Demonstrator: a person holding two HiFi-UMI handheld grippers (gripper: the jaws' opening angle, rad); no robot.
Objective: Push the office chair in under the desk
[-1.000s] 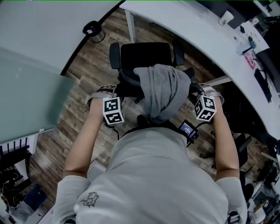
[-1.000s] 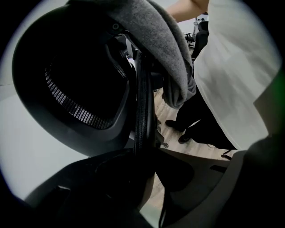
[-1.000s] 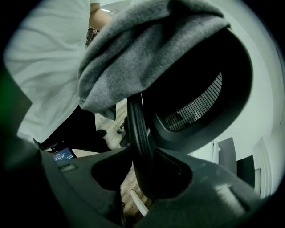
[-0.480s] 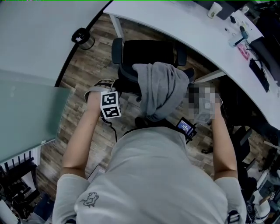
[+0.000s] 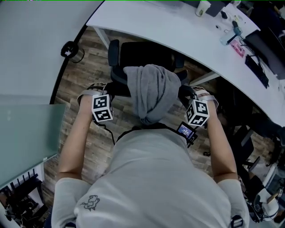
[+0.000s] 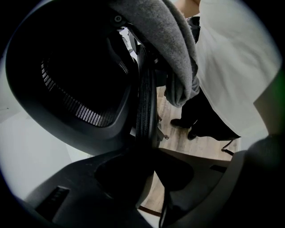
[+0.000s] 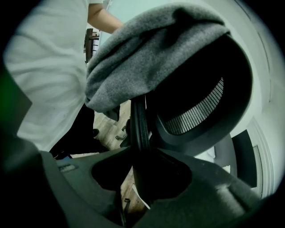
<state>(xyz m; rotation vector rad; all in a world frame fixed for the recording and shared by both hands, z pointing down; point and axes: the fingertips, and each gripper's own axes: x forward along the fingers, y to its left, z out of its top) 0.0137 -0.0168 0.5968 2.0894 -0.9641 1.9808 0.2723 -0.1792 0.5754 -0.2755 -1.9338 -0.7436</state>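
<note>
The left gripper [image 6: 146, 156] has its jaws clamped on one side rim of the backrest [image 6: 89, 80] of the office chair [image 5: 144, 54]. The dark rim runs straight down into the gap between them. The right gripper [image 7: 141, 164] holds the opposite rim the same way, its jaws having just been closing slightly on it. A grey garment [image 5: 150, 91] is draped over the top of the backrest and hangs down toward the person [image 5: 164, 178]. The chair's seat faces the white counter [image 5: 169, 26], with its far edge just beneath the counter's curved rim. The armrests [image 5: 114, 51] and backrest stand out over the wooden floor [image 5: 87, 67]. A cup [image 5: 202, 7] stands on the counter's far side.
</note>
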